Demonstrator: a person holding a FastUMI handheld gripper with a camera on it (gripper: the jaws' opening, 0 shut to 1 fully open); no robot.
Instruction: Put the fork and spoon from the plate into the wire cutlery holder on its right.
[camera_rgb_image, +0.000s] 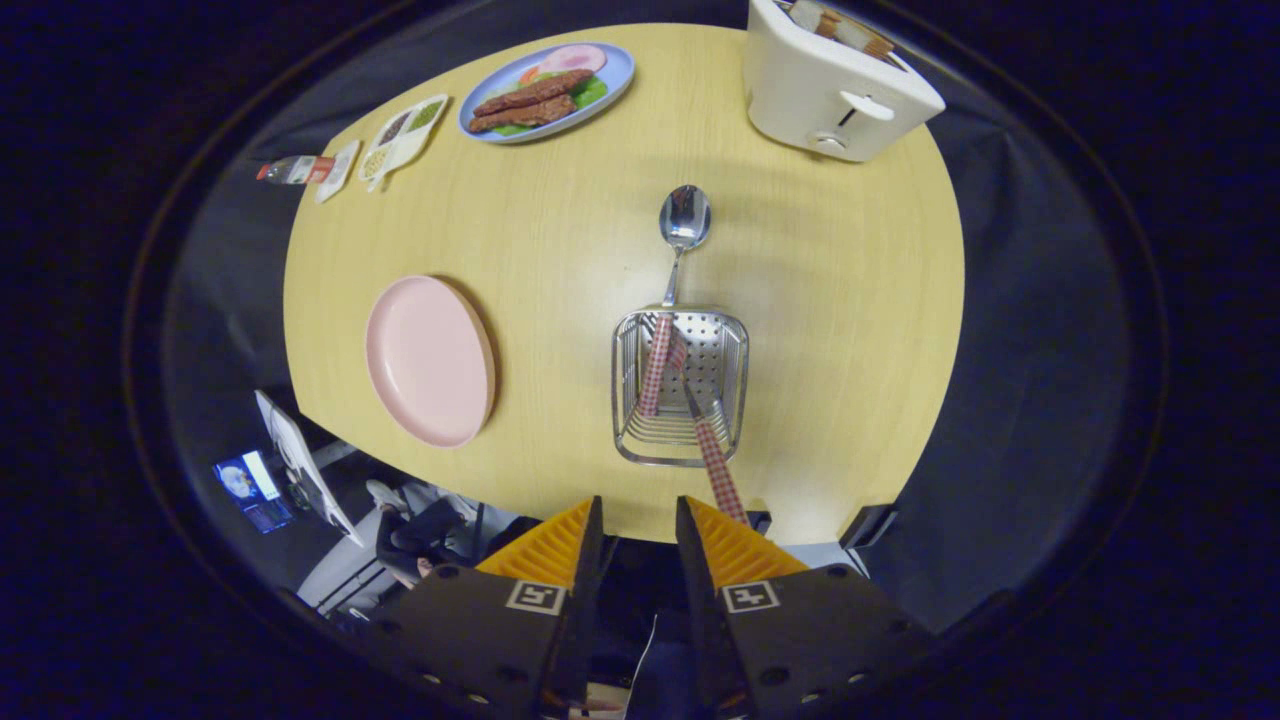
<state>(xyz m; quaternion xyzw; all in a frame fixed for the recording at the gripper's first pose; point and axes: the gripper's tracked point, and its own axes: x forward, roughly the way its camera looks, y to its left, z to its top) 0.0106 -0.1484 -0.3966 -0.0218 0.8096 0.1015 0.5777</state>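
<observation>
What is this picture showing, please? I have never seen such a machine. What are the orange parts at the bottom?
A person holds a hand tool with a camera on it, looking down at a table. The orange parts are the gripper; its jaws stand slightly apart and hold nothing. Ahead of it stands a wire cutlery holder with a spoon and a second checked handle, probably the fork, leaning inside. To its left lies an empty pink plate. Farther away are a toaster and a plate of food.
</observation>
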